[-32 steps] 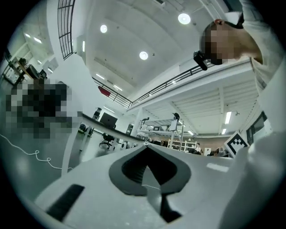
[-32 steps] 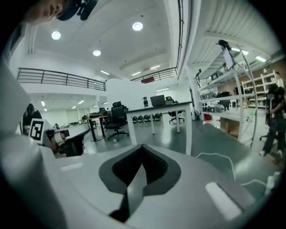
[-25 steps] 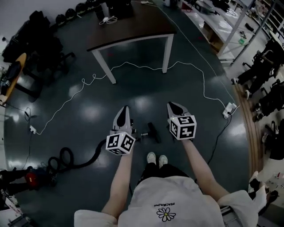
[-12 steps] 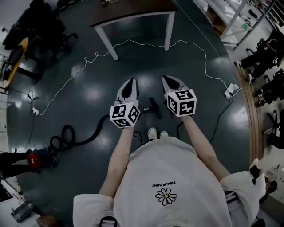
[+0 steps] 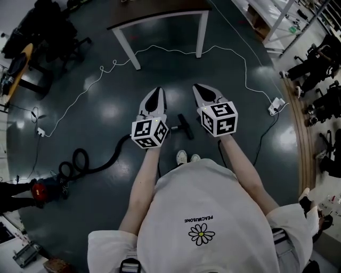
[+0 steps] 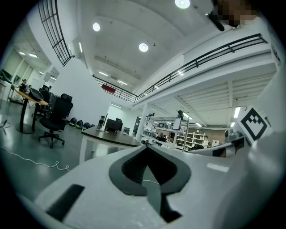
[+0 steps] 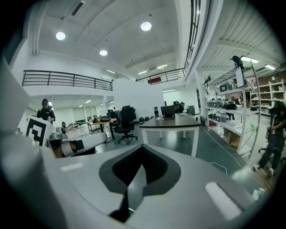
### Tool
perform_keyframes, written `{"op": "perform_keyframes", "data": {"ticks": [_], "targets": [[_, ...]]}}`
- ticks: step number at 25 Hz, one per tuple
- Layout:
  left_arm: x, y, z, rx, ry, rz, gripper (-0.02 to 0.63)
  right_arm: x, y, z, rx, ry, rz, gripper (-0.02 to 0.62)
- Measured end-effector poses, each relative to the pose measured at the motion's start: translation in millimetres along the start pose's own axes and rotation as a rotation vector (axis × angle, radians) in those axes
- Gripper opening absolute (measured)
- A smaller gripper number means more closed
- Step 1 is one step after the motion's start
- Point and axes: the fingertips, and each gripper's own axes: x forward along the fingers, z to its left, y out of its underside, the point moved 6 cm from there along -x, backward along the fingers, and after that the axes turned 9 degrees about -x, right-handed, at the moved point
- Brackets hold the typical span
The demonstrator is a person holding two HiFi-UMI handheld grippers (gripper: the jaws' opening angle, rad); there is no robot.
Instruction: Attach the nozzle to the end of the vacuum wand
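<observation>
In the head view the black T-shaped nozzle (image 5: 185, 127) lies on the dark floor just ahead of the person's shoes. A black vacuum hose (image 5: 98, 164) curls from beside it to the red vacuum body (image 5: 38, 190) at the lower left. The wand's end is mostly hidden behind my left gripper's cube. My left gripper (image 5: 157, 91) (image 6: 145, 147) and right gripper (image 5: 199, 87) (image 7: 142, 146) are held side by side above the nozzle. Both point forward, both are shut, and nothing is between their jaws.
A dark-topped table (image 5: 160, 11) with white legs stands ahead. A white cable (image 5: 160, 49) snakes across the floor to a power strip (image 5: 275, 104) at the right. Office chairs (image 5: 319, 58) line the right side and a desk (image 5: 16, 69) stands at the left.
Both grippers have risen from near the floor and look larger in the head view. The nozzle and hose stay where they were on the floor.
</observation>
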Motion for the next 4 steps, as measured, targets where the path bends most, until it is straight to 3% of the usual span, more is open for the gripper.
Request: {"op": "perform_keyframes", "data": {"ticks": [4], "targets": [[8.1,3.2,0.2,-0.027,-0.004,0.004,0.005,2.0,-2.7,-9.3,-0.019,0.002,0.012,0.008]]}}
